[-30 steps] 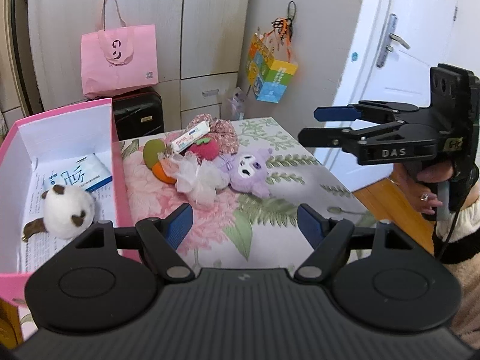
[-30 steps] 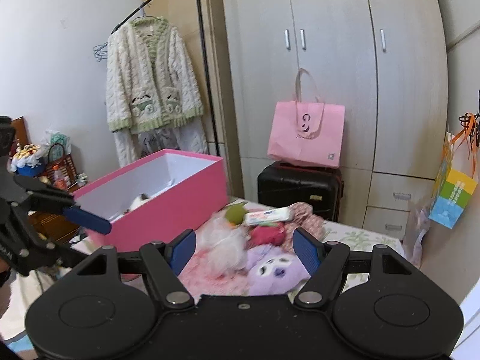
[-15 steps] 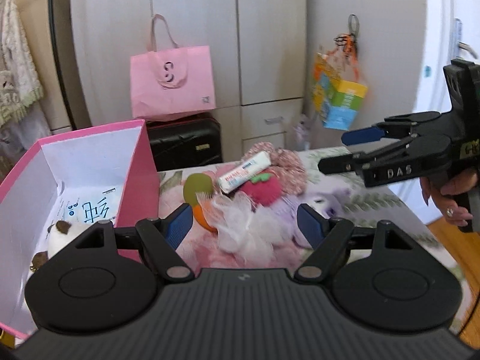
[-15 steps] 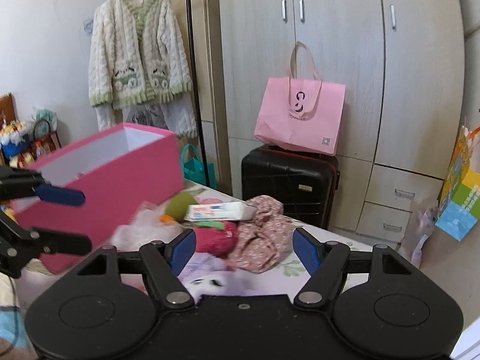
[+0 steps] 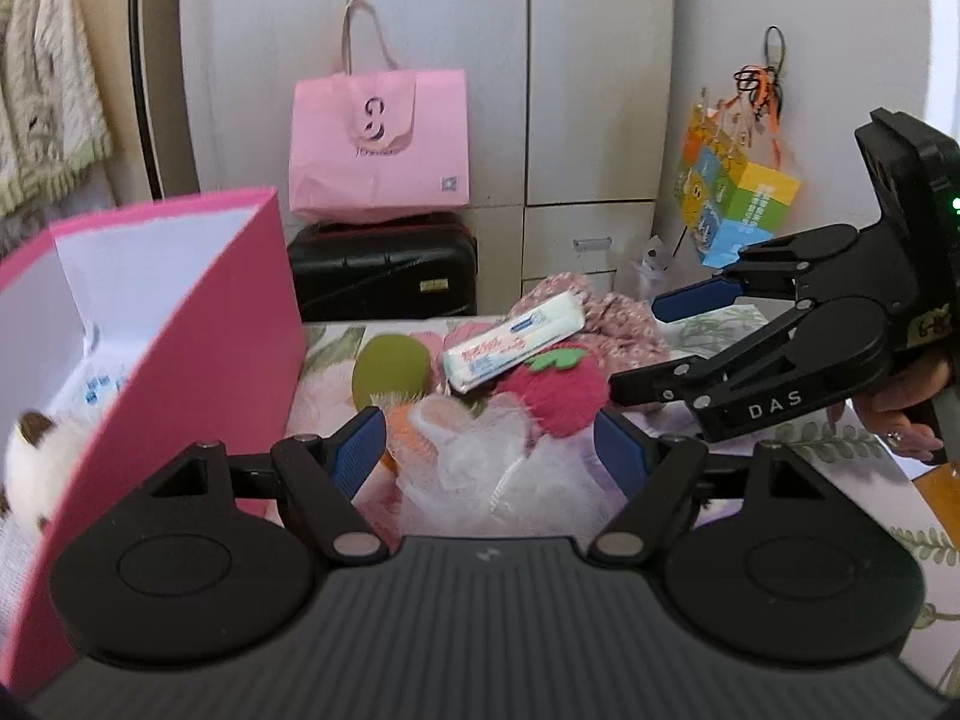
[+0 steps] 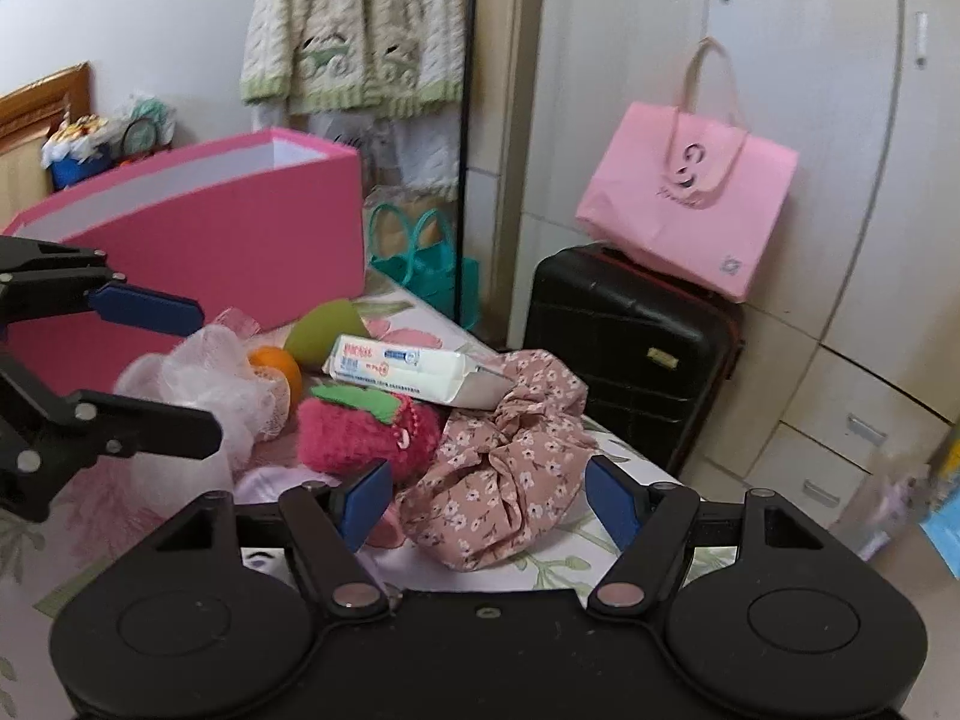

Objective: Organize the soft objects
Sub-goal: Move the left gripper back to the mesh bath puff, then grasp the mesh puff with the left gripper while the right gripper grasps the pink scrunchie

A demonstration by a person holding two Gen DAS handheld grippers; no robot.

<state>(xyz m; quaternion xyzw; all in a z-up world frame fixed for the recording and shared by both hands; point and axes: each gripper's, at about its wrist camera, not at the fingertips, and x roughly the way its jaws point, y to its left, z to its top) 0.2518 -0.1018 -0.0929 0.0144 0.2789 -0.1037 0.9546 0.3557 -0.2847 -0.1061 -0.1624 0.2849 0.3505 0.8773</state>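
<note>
Both hand-held grippers, left (image 5: 489, 450) and right (image 6: 483, 495), gape empty over the tabletop pile; close the left squarely on the puff (image 5: 498, 468) at twelve o'clock, avoiding the box (image 5: 198, 324) at nine.

pink paper bag (image 5: 379, 147) sits on top of a black suitcase (image 5: 384, 270), right against the pale wardrobe doors (image 5: 432, 60). drawers (image 6: 840, 408) low on the wardrobe beside the suitcase. over on the wall, a colourful gift bag (image 5: 735, 207) hangs from a hook. cream and green knit cardigan (image 6: 354, 30) dangles off a black clothes rail (image 6: 468, 120), and a teal bag (image 6: 420, 264) sits on the floor below it. wooden frame (image 6: 42, 102) far off by the wall, clutter beside it, too blurry to name.
</note>
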